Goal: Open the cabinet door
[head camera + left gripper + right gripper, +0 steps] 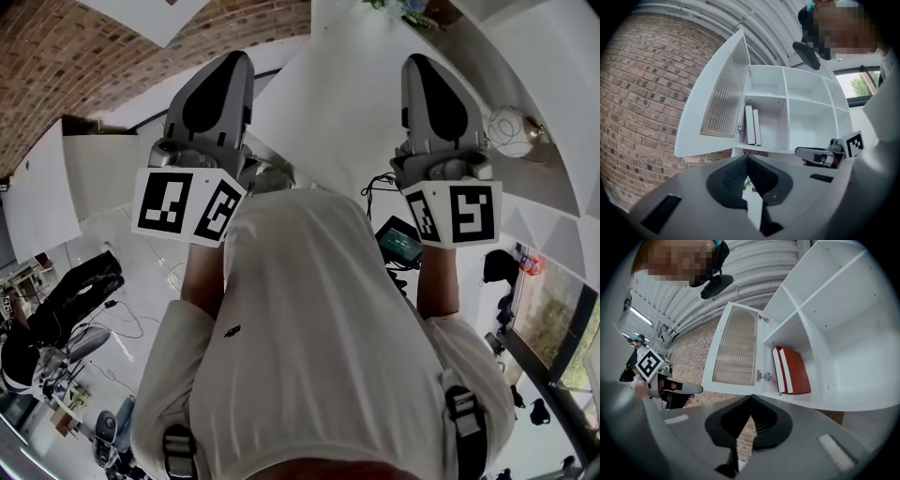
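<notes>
**Head view:** We hold the left gripper (237, 58) and the right gripper (415, 60) out ahead of our white shirt (309, 328), side by side and well apart. Each gripper's fingers are drawn together to a narrow tip.

**Left gripper view:** The fingers (732, 176) meet at their tips with nothing between them. Above and just left of the fingertips, the cabinet door (723, 101) stands swung wide open. It has a white frame and a ribbed glass panel, and its hinged edge is on the white cabinet (787, 93). Straight above the fingertips, two books (753, 124) stand on end in the compartment the door has uncovered, close to its door-side wall. A brick wall (637, 93) fills the space left of the fingers. To their right, the right gripper shows side-on in front of the cabinet, apart from the door.

**Right gripper view:** These fingers (766, 420) are also pressed together and empty. The open door hangs above and slightly left of the fingertips, clear of them, with a metal hinge (764, 376) at its lower inner corner. The books, red with pale spines here, stand above and to the right of the fingertips. The left gripper sits far to the left of the fingers, touching nothing.
</notes>
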The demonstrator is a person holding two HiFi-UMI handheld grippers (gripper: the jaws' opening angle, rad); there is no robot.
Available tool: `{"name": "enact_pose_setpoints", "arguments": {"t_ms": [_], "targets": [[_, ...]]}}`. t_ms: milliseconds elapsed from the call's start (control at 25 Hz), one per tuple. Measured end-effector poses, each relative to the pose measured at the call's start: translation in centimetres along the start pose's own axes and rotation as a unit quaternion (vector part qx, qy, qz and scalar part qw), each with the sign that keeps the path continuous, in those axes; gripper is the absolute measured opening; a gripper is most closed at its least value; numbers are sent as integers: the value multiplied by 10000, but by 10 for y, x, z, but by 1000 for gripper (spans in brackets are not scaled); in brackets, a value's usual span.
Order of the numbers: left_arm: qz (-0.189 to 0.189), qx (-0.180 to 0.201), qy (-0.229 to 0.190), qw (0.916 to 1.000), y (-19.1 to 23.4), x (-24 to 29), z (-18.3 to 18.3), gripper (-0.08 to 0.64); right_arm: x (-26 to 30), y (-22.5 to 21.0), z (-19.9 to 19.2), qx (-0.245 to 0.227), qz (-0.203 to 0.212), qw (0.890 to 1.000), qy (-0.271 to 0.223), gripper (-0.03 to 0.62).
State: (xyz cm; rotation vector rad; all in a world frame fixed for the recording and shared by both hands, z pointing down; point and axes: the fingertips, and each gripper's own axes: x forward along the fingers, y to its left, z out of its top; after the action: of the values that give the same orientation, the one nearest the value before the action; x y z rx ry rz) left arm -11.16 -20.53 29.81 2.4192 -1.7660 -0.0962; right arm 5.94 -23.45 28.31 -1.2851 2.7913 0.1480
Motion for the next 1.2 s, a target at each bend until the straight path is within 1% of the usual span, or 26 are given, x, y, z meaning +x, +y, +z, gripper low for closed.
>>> {"name": "enact_pose_setpoints", "arguments": {"t_ms": [200,360,640,1000,1200], "targets": [[-188,-17,-3,9998,-10,4,1,9,0,8,-6,-172,82,9996,195,-2],[-280,-54,44,9996,-15,4,-5,9,-5,11,-4,-106,18,9997,230,-2],[-407,-200,78,9989,-32,3,-15,9,-22,4,-10,-81,-127,9992,360,-2],[-571,-204,85,9981,-55,3,-21,9,-40,-5,3,62,-280,9994,180,-2],[-586,-194,88,9981,-62,3,-24,9,-43,-5,4,77,-228,9996,115,-2]]}}
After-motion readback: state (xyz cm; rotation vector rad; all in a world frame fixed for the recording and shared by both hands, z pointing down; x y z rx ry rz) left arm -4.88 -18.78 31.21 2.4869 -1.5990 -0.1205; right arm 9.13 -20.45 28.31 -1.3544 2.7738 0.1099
